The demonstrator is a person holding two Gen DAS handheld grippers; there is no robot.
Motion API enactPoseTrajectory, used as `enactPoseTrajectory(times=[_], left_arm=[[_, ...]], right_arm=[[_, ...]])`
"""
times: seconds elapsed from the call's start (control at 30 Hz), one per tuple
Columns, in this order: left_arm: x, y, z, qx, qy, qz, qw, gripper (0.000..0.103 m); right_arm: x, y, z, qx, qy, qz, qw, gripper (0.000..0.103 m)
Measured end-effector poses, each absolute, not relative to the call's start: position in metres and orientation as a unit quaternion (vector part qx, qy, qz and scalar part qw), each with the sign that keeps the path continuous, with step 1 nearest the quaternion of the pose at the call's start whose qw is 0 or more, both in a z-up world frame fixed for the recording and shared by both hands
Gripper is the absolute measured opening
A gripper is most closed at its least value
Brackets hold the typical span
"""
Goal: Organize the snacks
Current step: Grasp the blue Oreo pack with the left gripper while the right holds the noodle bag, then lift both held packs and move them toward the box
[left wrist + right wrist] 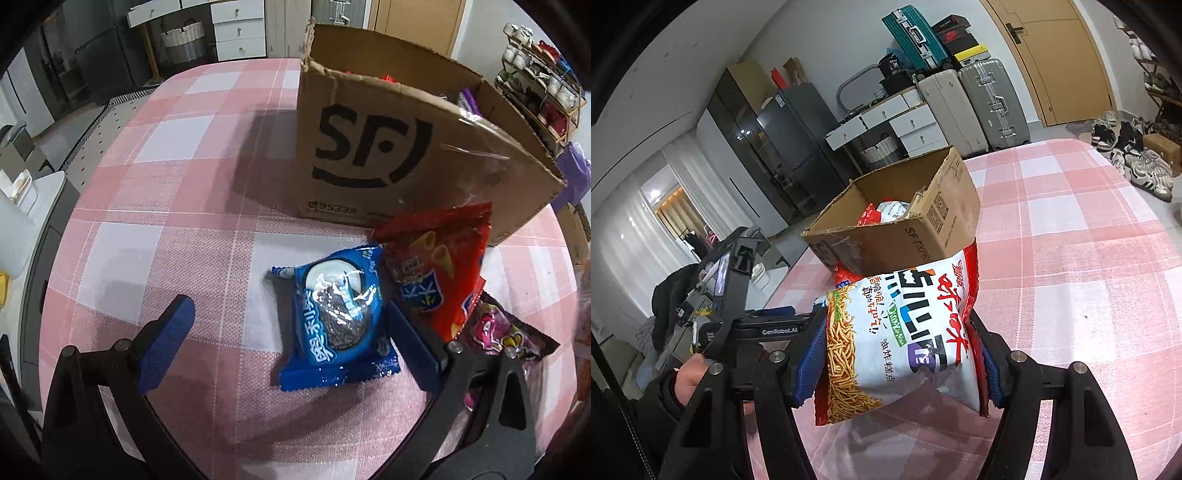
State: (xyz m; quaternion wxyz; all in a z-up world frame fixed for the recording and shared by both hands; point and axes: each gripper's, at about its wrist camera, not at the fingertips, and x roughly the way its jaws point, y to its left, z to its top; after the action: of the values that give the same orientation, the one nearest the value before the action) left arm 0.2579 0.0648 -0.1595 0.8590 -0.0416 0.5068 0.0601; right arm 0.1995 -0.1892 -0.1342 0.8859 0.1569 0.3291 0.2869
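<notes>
Now blue cookie packet [338, 317] lies between left gripper's [291, 341] spread fingers.

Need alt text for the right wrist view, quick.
The right gripper clamps a white and red noodle snack bag above the pink checked tablecloth. Ahead stands an open cardboard box already holding snacks.
</notes>
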Motion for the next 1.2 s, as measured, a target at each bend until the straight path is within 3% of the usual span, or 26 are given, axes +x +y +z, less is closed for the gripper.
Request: enactPoseTrajectory(times=[0.3,0.4,0.5,0.67,1.2], left_arm=[[0.261,0.06,-0.159,-0.012,0.503,0.082,0.86,0.097],[0.257,0.058,-0.157,-0.014,0.504,0.074,0.86,0.09],[0.255,0.057,-0.155,-0.02,0.505,0.062,0.861,0.079],[0.248,0.049,-0.154,0.004,0.502,0.051,0.864,0.042],[0.199,0.064,-0.131,-0.037,0.477,0.01,0.878,0.042]], right_arm=[[0.196,-0.197,-0.134,0.162,0.329,0.284,0.886,0.07],[0.195,-0.198,-0.134,0.162,0.328,0.284,0.886,0.07],[0.193,-0.2,-0.133,0.163,0.326,0.283,0.887,0.07],[0.19,-0.202,-0.131,0.163,0.326,0.281,0.888,0.07],[0.161,-0.191,-0.114,0.147,0.306,0.291,0.894,0.07]])
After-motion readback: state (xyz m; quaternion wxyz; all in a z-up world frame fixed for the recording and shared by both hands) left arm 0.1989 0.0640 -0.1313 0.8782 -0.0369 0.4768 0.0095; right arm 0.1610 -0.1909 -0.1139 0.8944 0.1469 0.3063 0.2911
